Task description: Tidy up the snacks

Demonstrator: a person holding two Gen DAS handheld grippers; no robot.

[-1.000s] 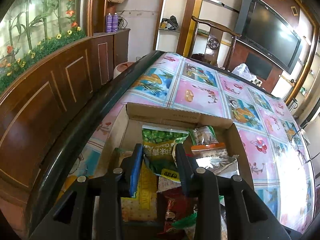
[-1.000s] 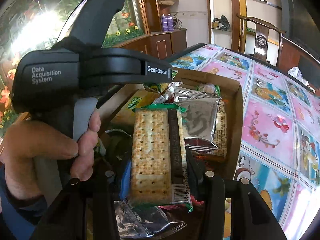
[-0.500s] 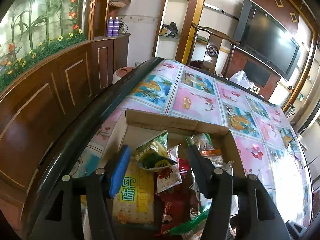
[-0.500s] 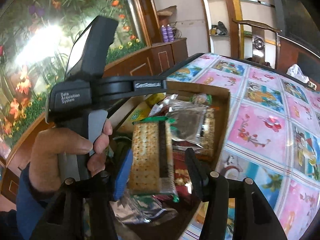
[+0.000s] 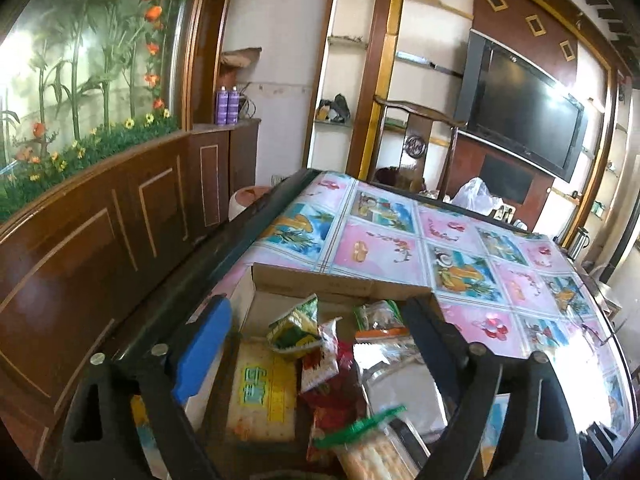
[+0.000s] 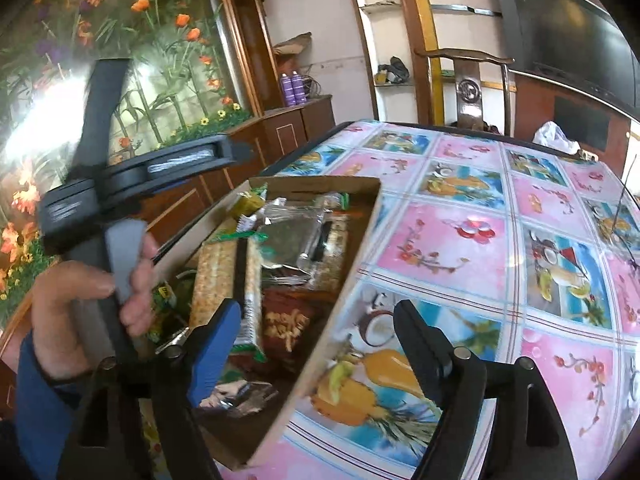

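Observation:
A cardboard box (image 5: 320,284) sits on the patterned table and holds several snack packets: a green packet (image 5: 294,326), a yellow cracker pack (image 5: 260,396), a red packet (image 5: 324,368) and a silver pack (image 5: 396,384). My left gripper (image 5: 316,344) is open and empty above the box. My right gripper (image 6: 316,340) is open and empty over the box's right wall (image 6: 344,292). A long cracker pack (image 6: 224,280) lies in the box on the other snacks. The hand-held left gripper body (image 6: 132,176) shows in the right wrist view.
The table wears a pink and blue fruit-print cloth (image 6: 500,240). A wooden cabinet wall (image 5: 100,240) runs along the left. A wooden chair (image 6: 468,80) and a wall television (image 5: 524,120) stand beyond the table's far end.
The left gripper let go of the green packet, opened wide and lifted back. The right gripper released the long cracker pack into the box, opened wide and shifted right over the box wall.

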